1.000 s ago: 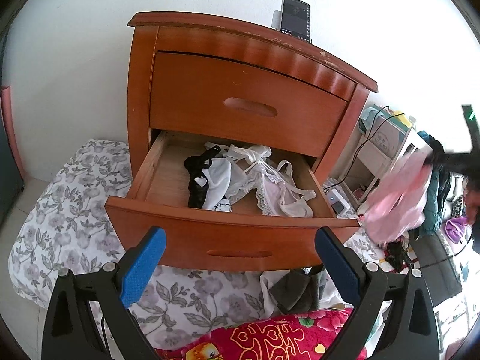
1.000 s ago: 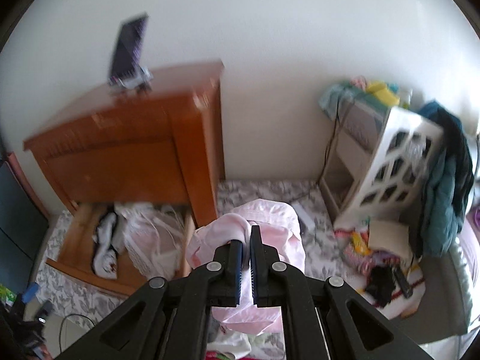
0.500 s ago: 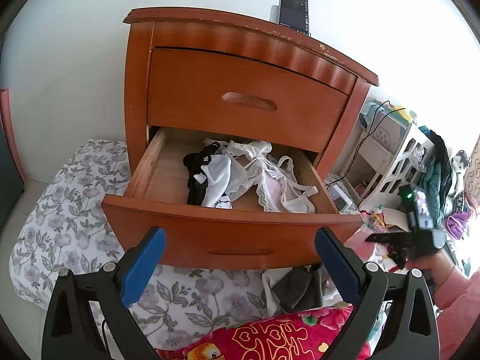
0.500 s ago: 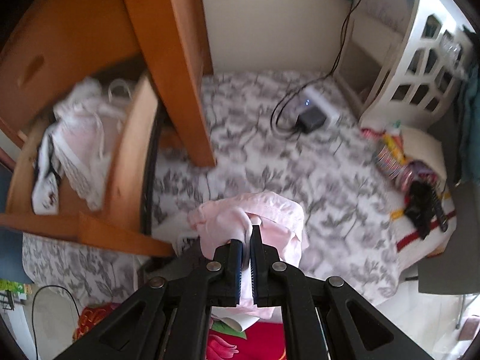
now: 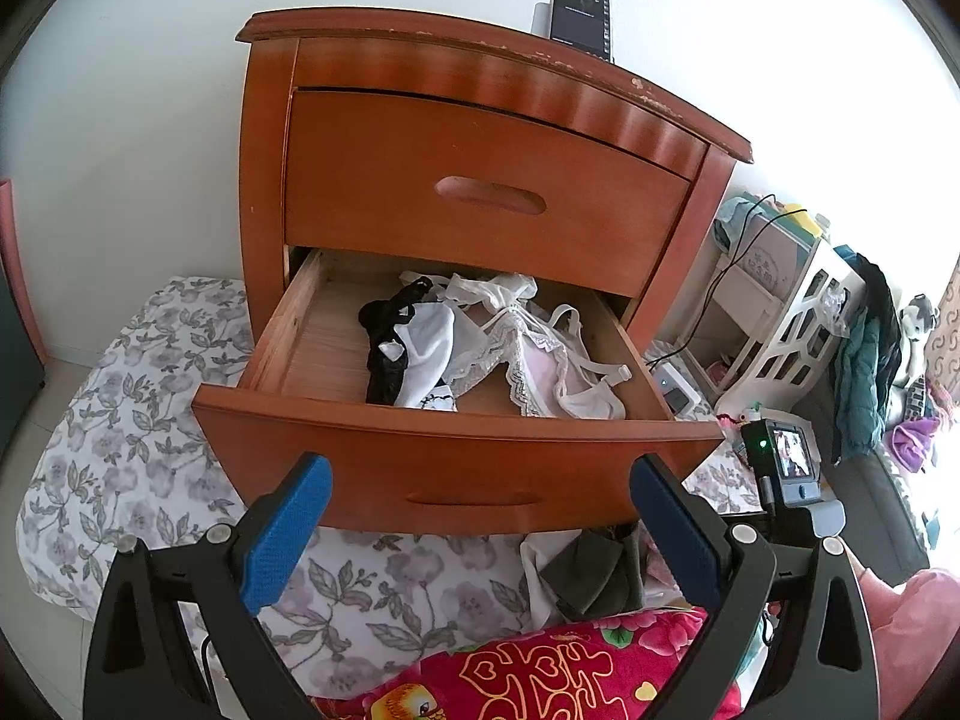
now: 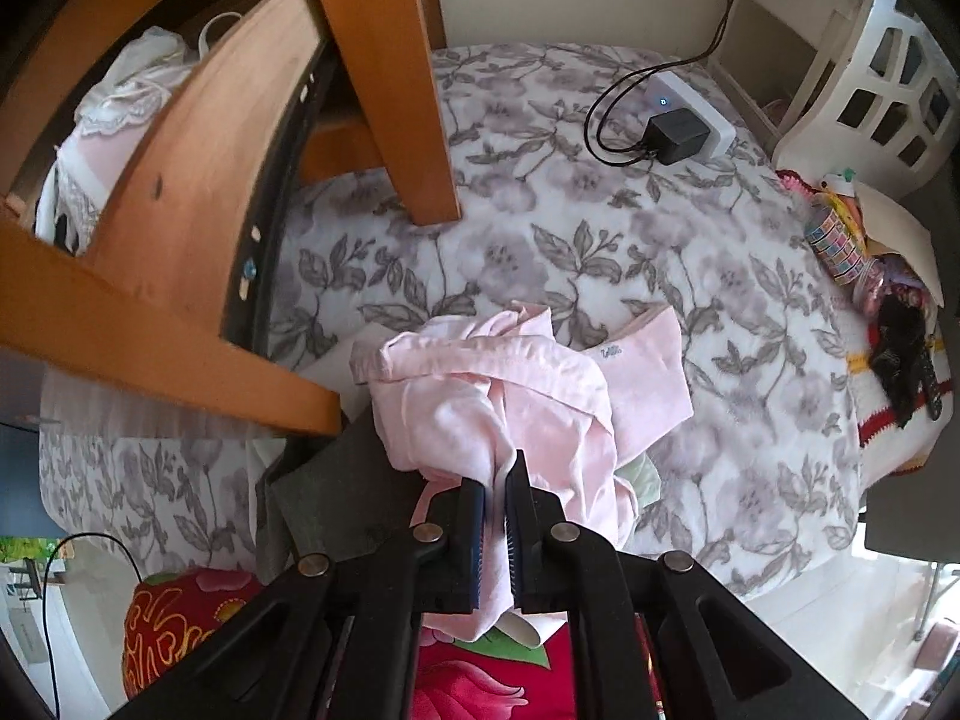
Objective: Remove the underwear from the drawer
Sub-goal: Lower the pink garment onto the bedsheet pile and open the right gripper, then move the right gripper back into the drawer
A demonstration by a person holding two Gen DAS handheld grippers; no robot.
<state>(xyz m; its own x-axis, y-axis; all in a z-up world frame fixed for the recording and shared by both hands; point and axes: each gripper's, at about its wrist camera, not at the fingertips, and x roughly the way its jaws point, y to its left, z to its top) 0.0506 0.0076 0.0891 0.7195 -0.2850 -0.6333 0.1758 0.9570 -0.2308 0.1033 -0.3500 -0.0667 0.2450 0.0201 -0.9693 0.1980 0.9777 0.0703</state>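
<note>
1. The wooden nightstand (image 5: 480,180) fills the centre of the left wrist view; its lower drawer (image 5: 456,468) stands pulled out.
2. Underwear (image 5: 480,348) lies tangled in the drawer, the pieces hard to separate.
3. The left claw (image 5: 480,534) spreads wide and empty at the bottom of the frame.
4. The right claw (image 6: 495,516), its jaws just starting to part, has pink underwear (image 6: 498,402) between its pads, low centre over the floral bedding (image 6: 600,228); the claw hides the garment's lower part.
</note>
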